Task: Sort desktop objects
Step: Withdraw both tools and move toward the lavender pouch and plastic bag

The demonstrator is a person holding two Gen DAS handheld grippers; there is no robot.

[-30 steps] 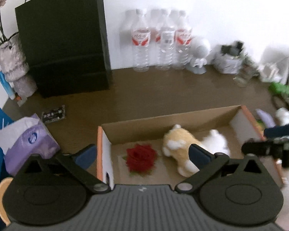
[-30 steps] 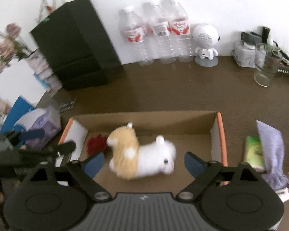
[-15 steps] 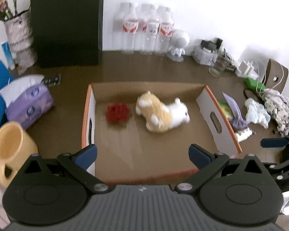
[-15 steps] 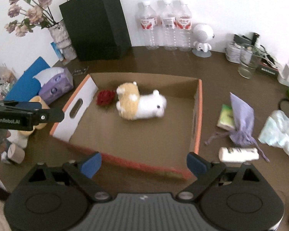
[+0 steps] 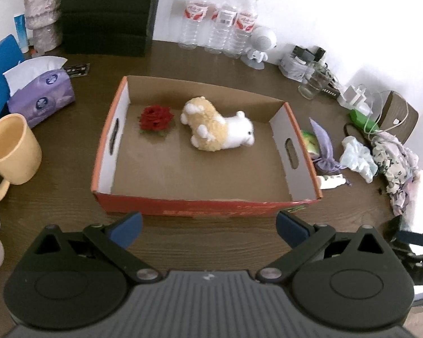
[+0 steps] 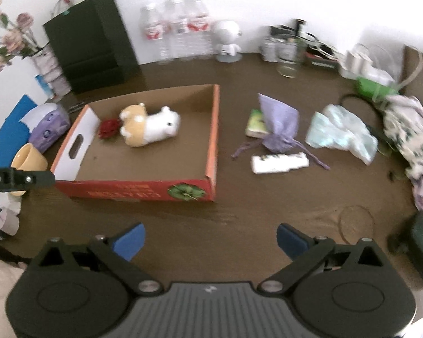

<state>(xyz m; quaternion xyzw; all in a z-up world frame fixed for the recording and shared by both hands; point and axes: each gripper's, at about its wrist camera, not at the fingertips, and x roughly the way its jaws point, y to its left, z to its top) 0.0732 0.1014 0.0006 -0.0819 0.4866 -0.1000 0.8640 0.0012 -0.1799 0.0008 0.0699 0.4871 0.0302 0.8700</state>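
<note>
A cardboard box (image 5: 294,143) with an orange rim sits mid-table; it also shows in the right wrist view (image 6: 215,138). Inside lie a plush toy (image 5: 218,132) and a red rose (image 5: 156,117). Right of the box lie a purple pouch (image 6: 280,125), a white tube (image 6: 279,162), a green packet (image 6: 255,121) and a light blue cloth (image 6: 339,132). My left gripper (image 5: 208,229) is open and empty, in front of the box. My right gripper (image 6: 210,239) is open and empty, over bare table in front of the box's right corner.
A yellow mug (image 5: 10,148) and a purple tissue box (image 5: 41,94) stand left of the box. A black bag (image 5: 107,14), water bottles (image 5: 220,21), a white robot figure (image 5: 260,45), a glass (image 6: 290,59) and a vase (image 5: 41,19) line the back. Floral cloth (image 6: 411,132) lies at right.
Both grippers have pulled back and up, away from the box, which now lies farther off. The right wrist view has swung to the right, toward the loose items beside the box.
</note>
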